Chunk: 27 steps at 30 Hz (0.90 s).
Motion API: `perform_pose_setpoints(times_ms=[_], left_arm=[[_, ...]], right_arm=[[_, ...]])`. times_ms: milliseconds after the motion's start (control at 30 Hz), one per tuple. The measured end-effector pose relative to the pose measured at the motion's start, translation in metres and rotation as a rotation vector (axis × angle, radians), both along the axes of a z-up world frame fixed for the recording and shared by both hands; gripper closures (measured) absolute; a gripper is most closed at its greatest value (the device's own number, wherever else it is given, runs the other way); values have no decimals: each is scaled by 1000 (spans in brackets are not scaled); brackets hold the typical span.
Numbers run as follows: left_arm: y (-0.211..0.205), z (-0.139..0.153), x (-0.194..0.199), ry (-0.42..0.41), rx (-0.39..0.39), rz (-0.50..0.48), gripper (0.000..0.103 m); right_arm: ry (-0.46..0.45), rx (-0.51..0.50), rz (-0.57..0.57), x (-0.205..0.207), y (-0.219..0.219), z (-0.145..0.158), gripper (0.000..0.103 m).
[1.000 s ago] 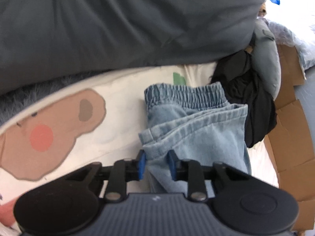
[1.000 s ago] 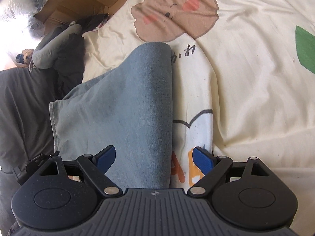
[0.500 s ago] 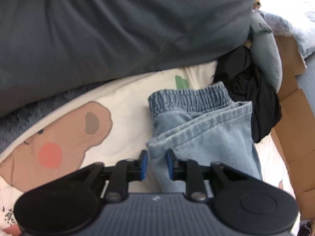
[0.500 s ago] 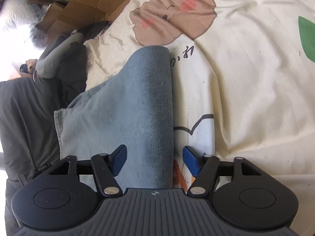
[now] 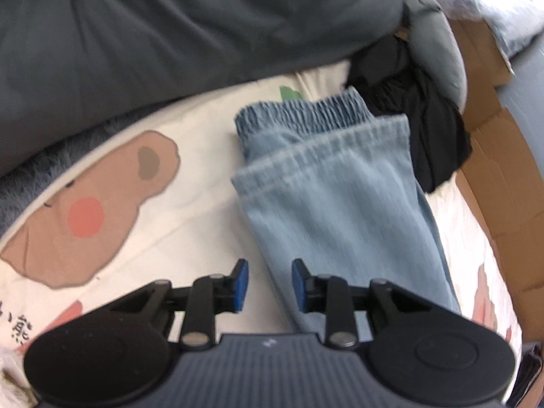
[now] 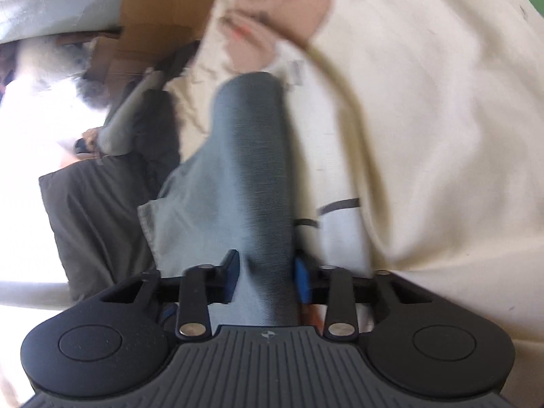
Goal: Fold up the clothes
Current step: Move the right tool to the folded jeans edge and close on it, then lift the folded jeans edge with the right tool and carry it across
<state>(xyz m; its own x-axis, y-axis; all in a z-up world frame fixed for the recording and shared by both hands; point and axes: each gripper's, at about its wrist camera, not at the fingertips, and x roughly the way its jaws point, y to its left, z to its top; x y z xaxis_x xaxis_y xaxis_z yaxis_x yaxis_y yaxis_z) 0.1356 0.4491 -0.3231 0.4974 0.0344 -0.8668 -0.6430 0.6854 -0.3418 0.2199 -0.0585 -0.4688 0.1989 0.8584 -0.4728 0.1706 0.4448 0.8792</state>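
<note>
Light blue denim trousers (image 5: 343, 204) lie folded lengthwise on a cream printed bedsheet (image 5: 190, 210), with the leg hems laid just short of the elastic waistband (image 5: 299, 112). My left gripper (image 5: 268, 287) is open and pulled back from the hem, holding nothing, with the trousers' left edge just past its tips. In the right wrist view my right gripper (image 6: 265, 275) has closed on the folded edge of the trousers (image 6: 248, 156), and the fabric fills the gap between its pads. That view is motion-blurred.
A large dark grey duvet (image 5: 170, 34) lies behind the trousers. A black garment (image 5: 431, 125) and a grey cushion (image 5: 438, 54) sit at the right, with cardboard (image 5: 503, 176) beyond. In the right wrist view, cardboard (image 6: 163, 10) and dark cloth (image 6: 98, 210) lie left.
My left gripper let go of the leg hem, opened and drew back. My right gripper narrowed from wide open until its pads met the folded trouser edge, and it is moving.
</note>
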Motion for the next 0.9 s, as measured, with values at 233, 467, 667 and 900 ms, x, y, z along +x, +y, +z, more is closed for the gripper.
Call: perform_pose_setpoints(times_ms=[233, 467, 667, 900], left_arm=[[-17, -14, -4, 2, -33, -15, 74], [-21, -26, -7, 6, -71, -16, 71], [-21, -32, -11, 3, -90, -15, 68], [-22, -38, -19, -16, -124, -4, 68]], right_arm=[[-17, 96, 33, 11, 13, 3, 71], [-24, 94, 49, 14, 22, -3, 69], [-42, 73, 85, 19, 40, 5, 66], [-52, 105, 77, 20, 47, 19, 66]])
